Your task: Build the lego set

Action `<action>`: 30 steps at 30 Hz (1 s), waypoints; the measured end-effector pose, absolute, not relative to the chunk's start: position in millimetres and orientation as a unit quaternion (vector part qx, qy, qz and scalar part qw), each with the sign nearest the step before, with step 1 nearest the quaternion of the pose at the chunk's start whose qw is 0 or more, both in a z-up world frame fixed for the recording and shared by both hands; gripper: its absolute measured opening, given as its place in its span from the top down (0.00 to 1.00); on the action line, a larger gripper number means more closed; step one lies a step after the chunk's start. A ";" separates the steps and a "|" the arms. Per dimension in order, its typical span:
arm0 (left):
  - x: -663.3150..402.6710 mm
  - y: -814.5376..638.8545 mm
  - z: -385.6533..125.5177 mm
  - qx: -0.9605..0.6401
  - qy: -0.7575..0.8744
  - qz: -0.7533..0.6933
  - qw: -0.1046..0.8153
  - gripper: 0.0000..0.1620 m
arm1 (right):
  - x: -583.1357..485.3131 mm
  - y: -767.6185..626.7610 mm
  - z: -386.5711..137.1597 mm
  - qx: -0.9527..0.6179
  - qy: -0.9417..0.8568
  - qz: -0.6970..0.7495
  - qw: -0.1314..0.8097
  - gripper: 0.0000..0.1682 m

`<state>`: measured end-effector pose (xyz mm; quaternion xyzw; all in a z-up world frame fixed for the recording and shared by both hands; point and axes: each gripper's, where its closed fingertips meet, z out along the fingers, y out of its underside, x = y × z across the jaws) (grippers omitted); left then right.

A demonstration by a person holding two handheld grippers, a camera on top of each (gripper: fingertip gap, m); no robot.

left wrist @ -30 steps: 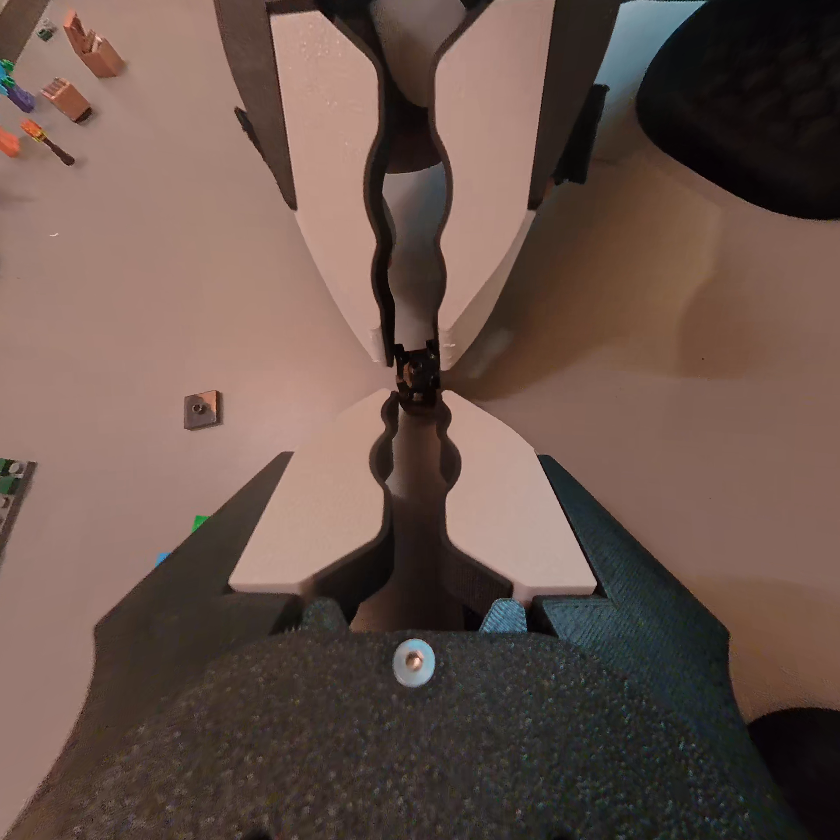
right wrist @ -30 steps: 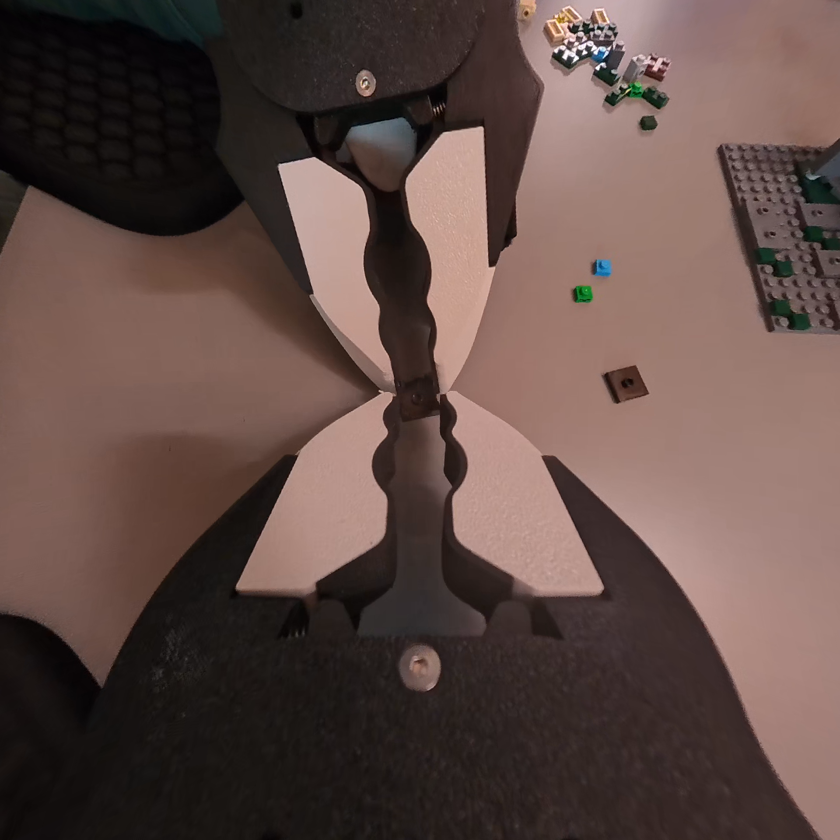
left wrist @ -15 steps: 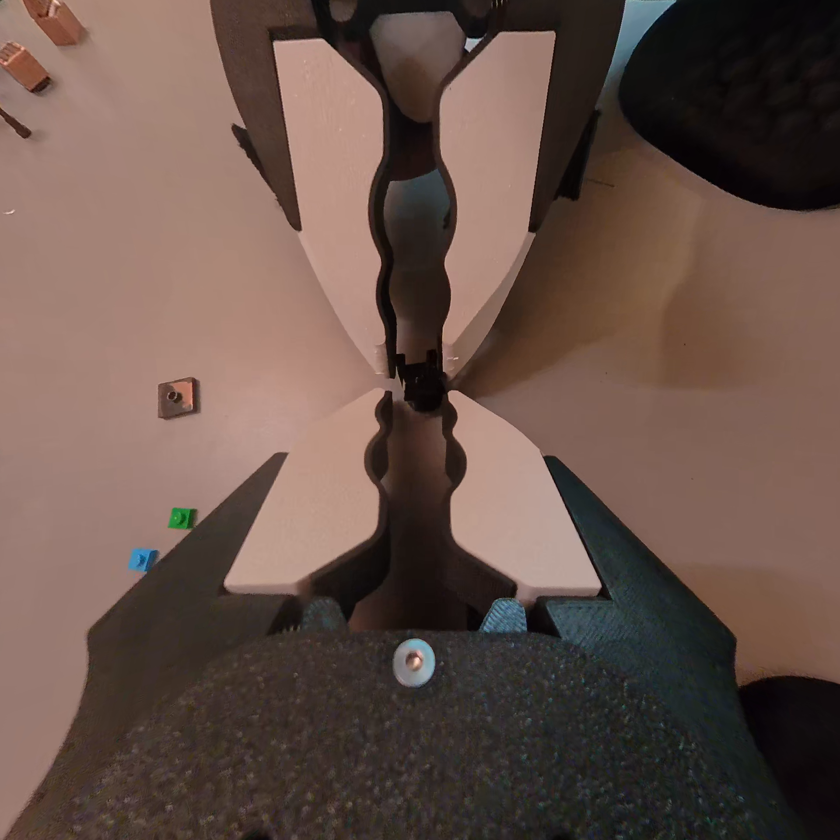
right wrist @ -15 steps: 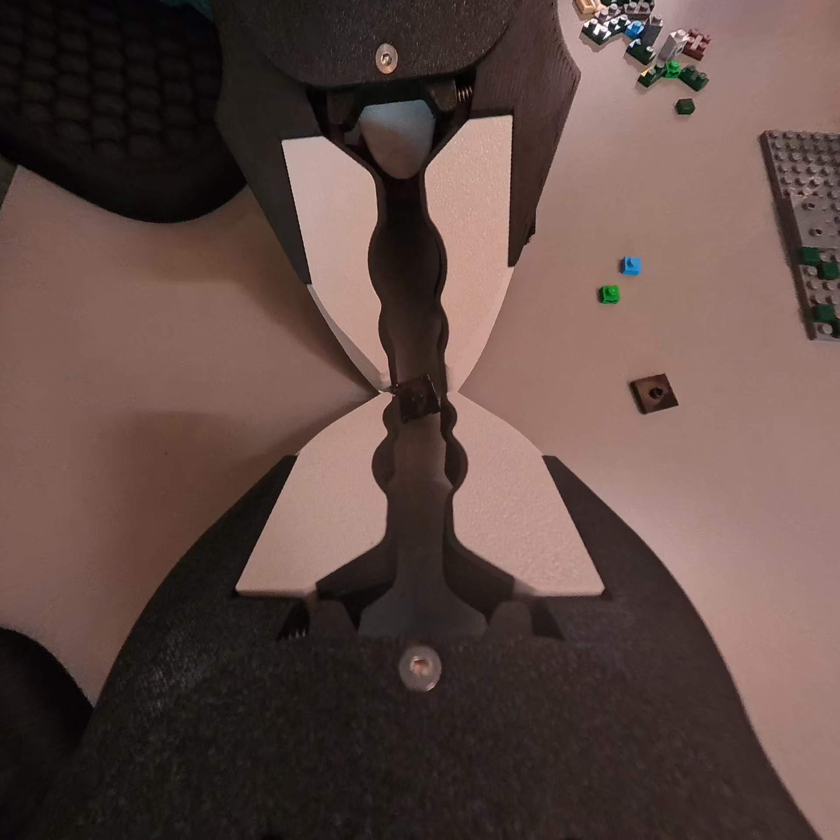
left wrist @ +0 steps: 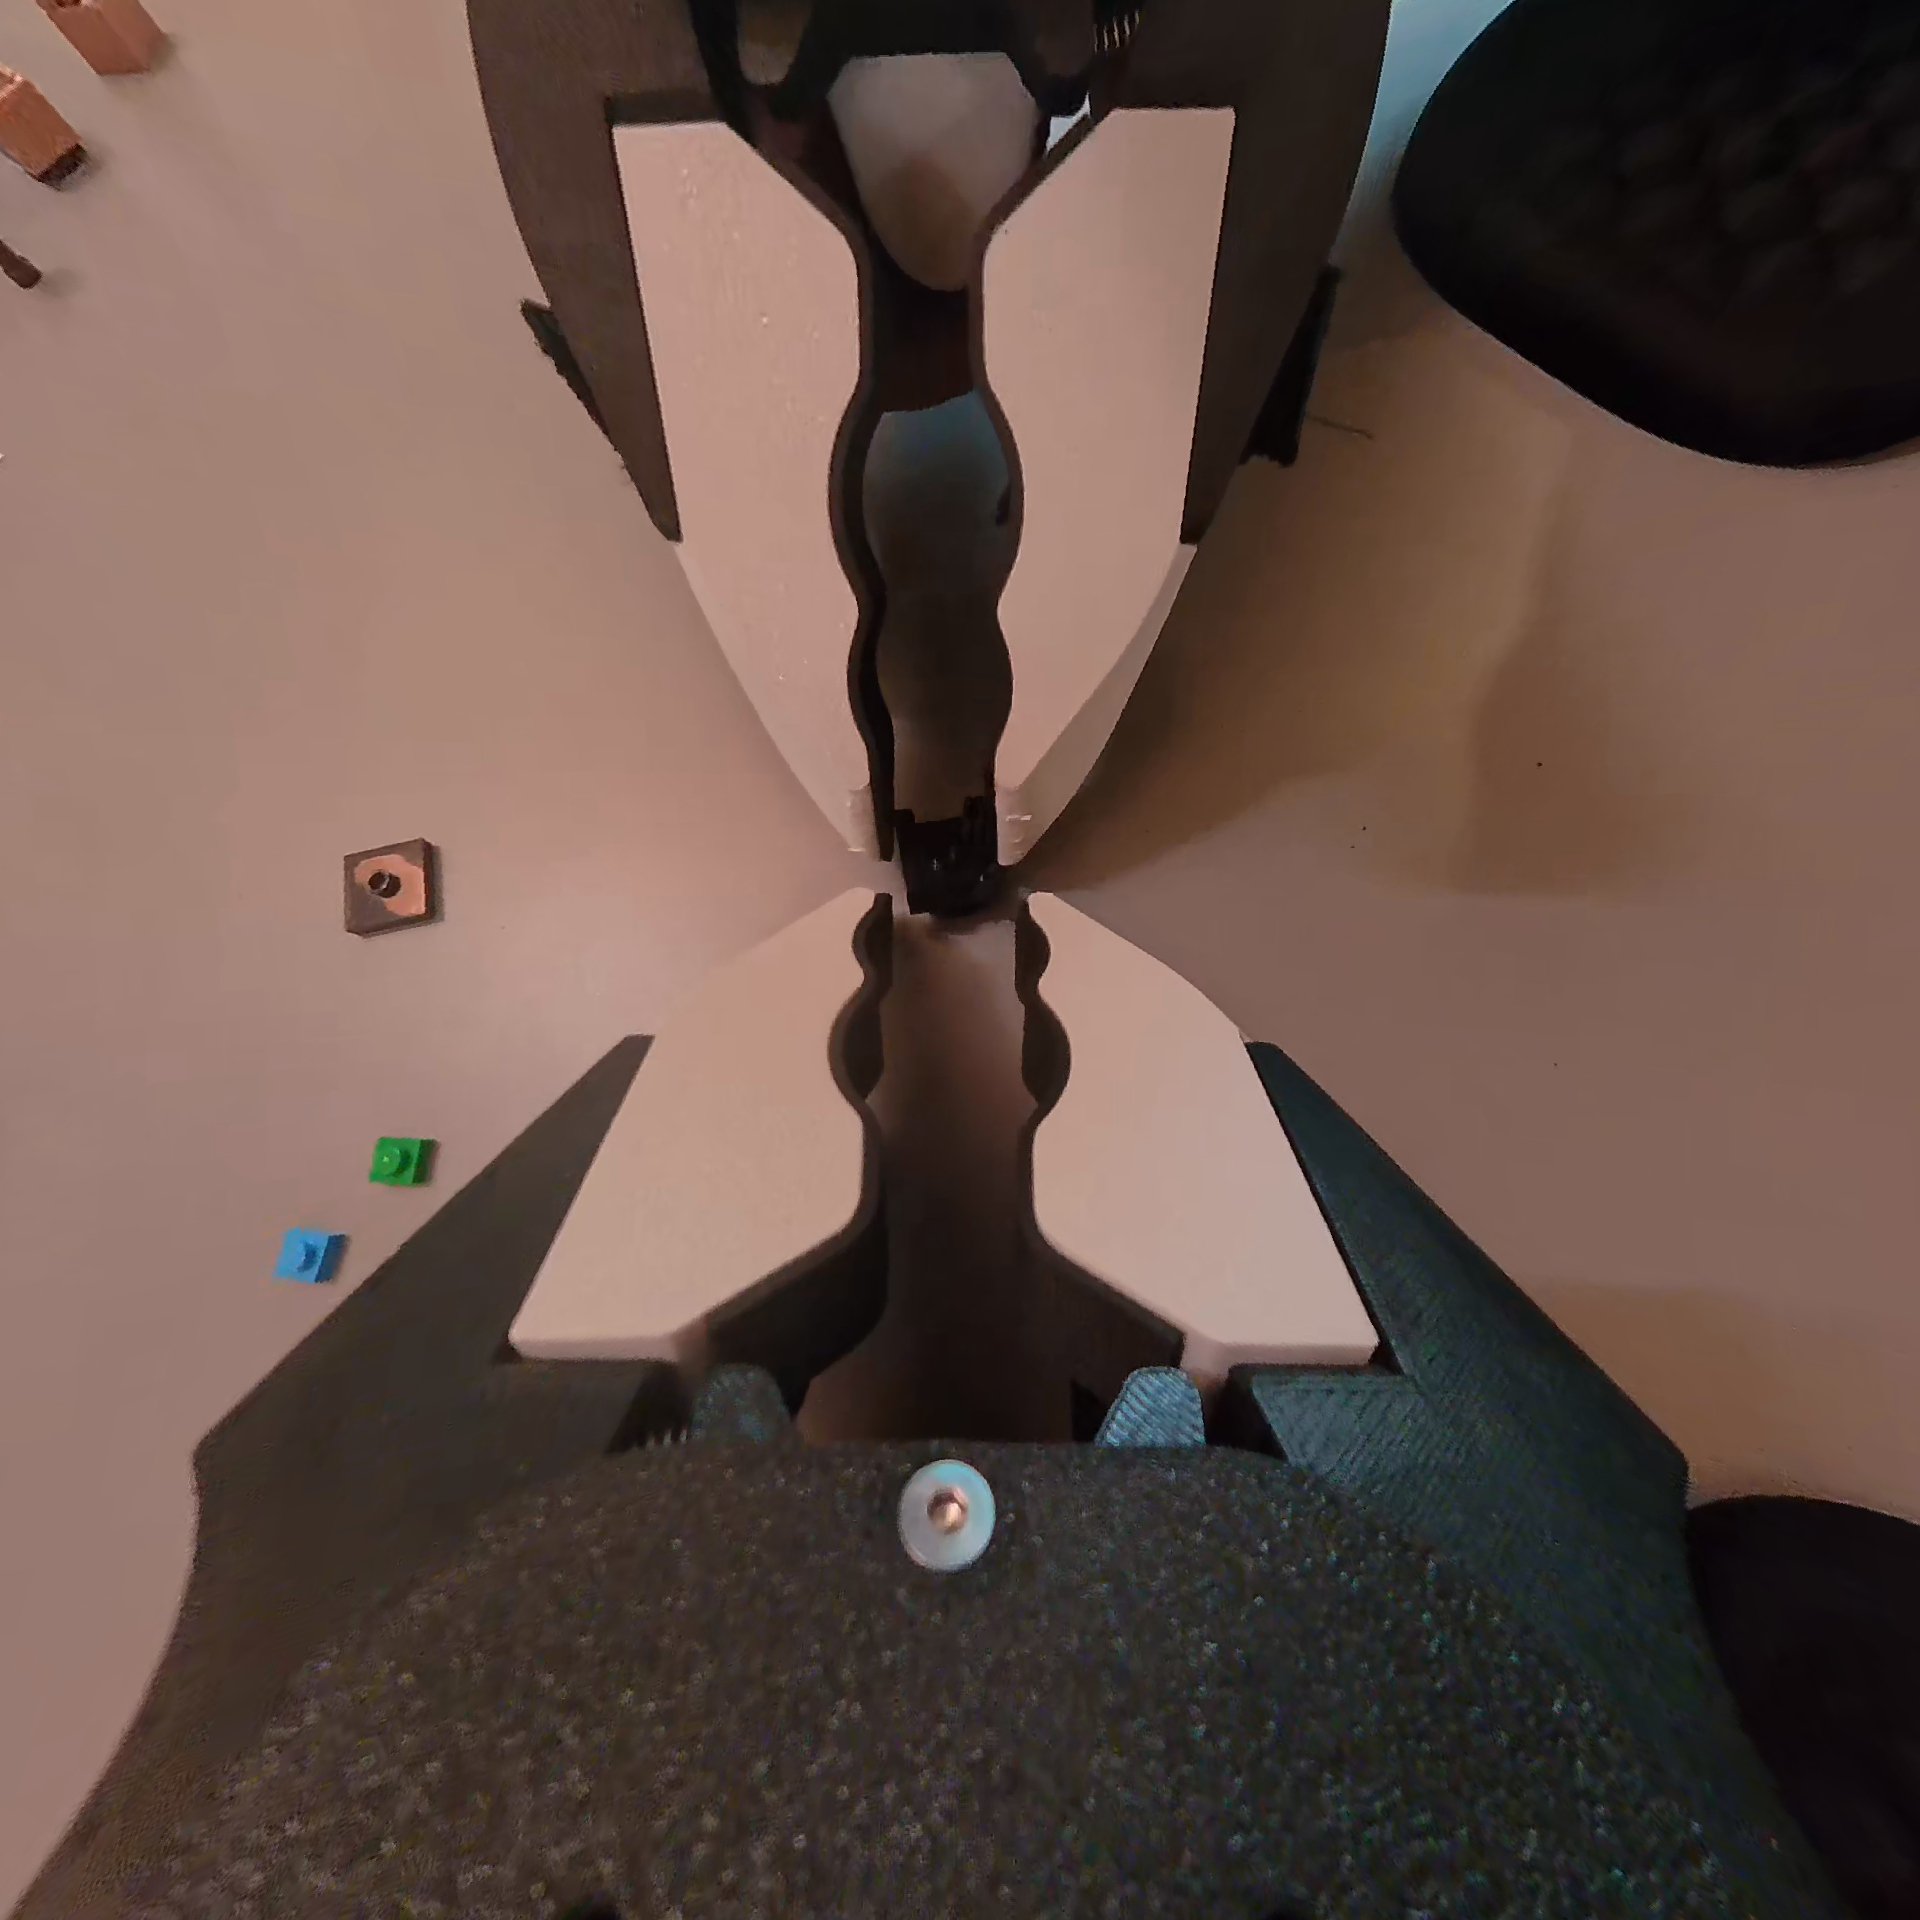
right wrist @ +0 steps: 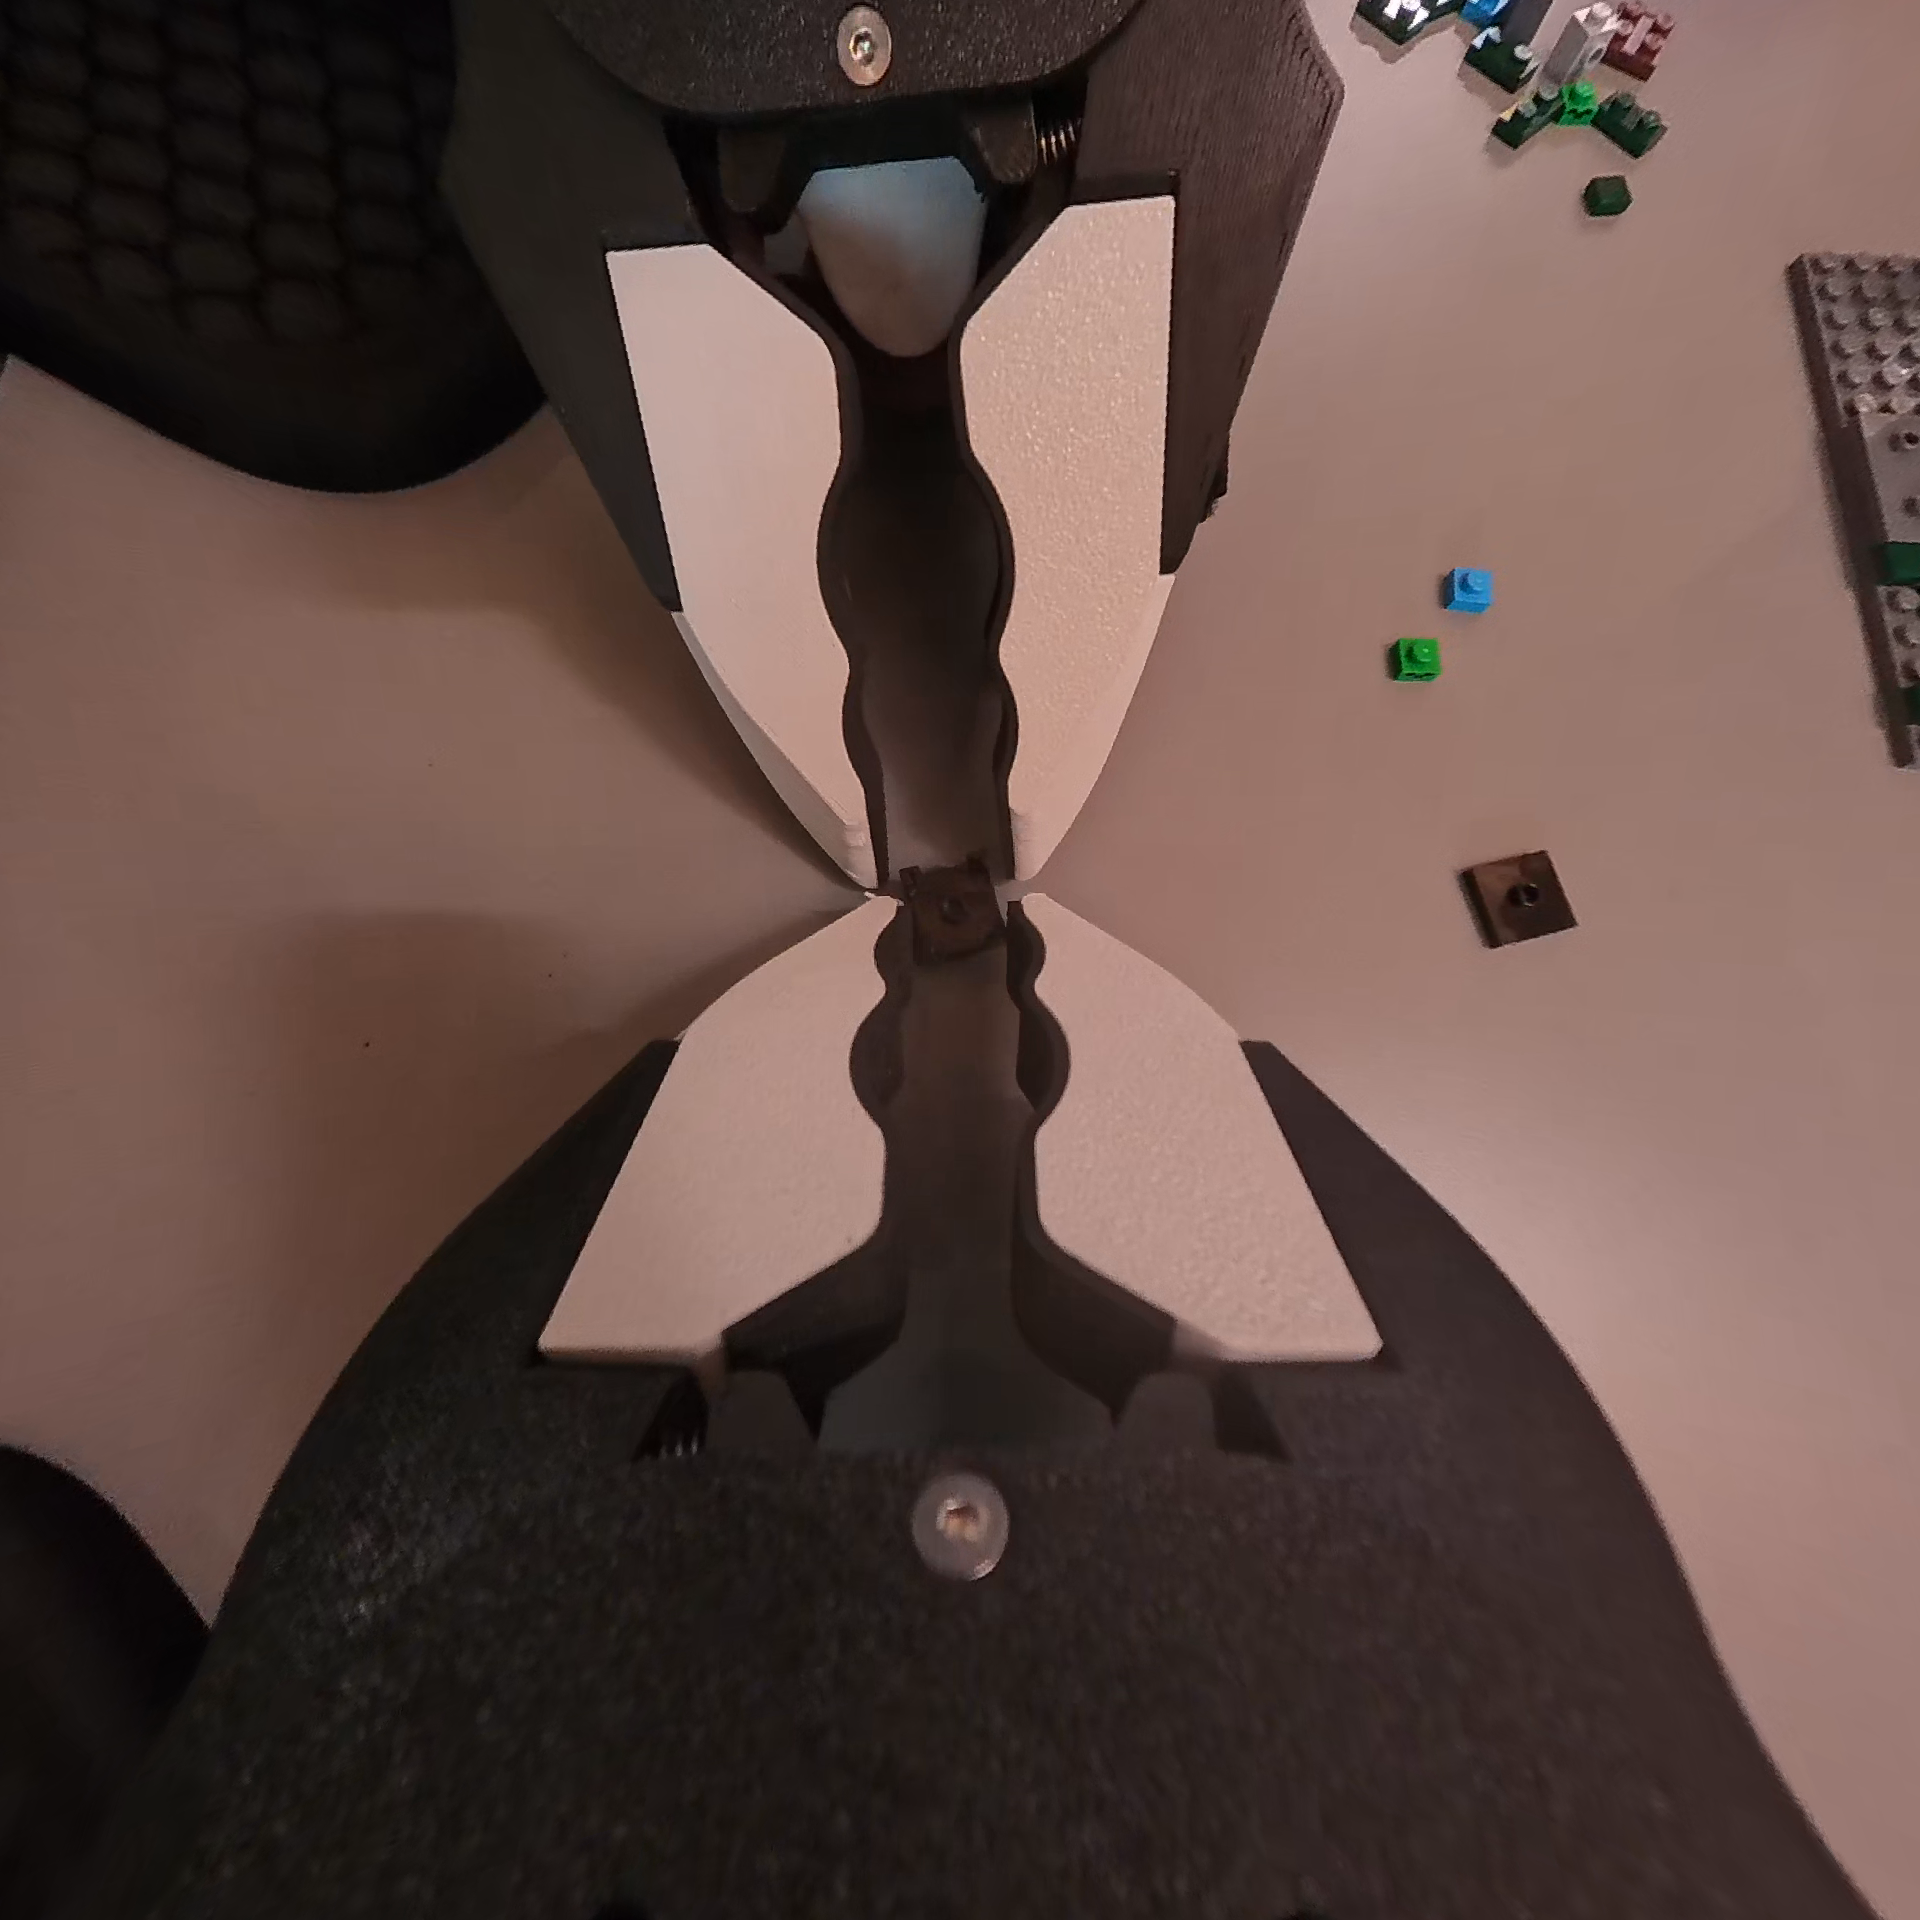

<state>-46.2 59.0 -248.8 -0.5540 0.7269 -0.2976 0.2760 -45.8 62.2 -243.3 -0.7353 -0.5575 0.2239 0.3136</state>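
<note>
Dark brick (right wrist: pixel 951 928) sits pinched, seemingly, between both tongs' meeting tips.

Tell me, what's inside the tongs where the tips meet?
A small dark lego piece sits pinched where both tongs meet tip to tip. Its square top with a centre stud shows; the fingers cover its sides, so which tongs grip it is unclear.

A plain pale desk (left wrist: pixel 1558 1039) fills both views, its matte surface tinted warm beige-pink under dim, yellowish light. Soft broad shadows lie across it, darker toward the near edge. Past the desk's edge sits a black chair seat (left wrist: pixel 1683 208) with a honeycomb mesh weave, seen at the upper left in the right wrist view (right wrist: pixel 208 229). Another dark rounded shape (left wrist: pixel 1829 1683) shows at a lower corner
</note>
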 end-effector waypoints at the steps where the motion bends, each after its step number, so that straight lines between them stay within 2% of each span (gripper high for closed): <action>1: -46.2 58.9 -248.8 -0.554 0.727 -0.297 0.276 0.86 | -45.9 62.1 -243.4 -0.735 -0.558 0.224 0.313 0.90; 19: -40.5 58.9 -244.2 -0.574 0.703 -0.322 0.268 0.85 | -13.3 65.6 -229.9 -0.755 -0.521 0.229 0.326 0.87; 30: -38.2 61.5 -248.3 -0.574 0.712 -0.293 0.277 0.89 | -18.1 57.2 -240.3 -0.757 -0.534 0.234 0.297 0.87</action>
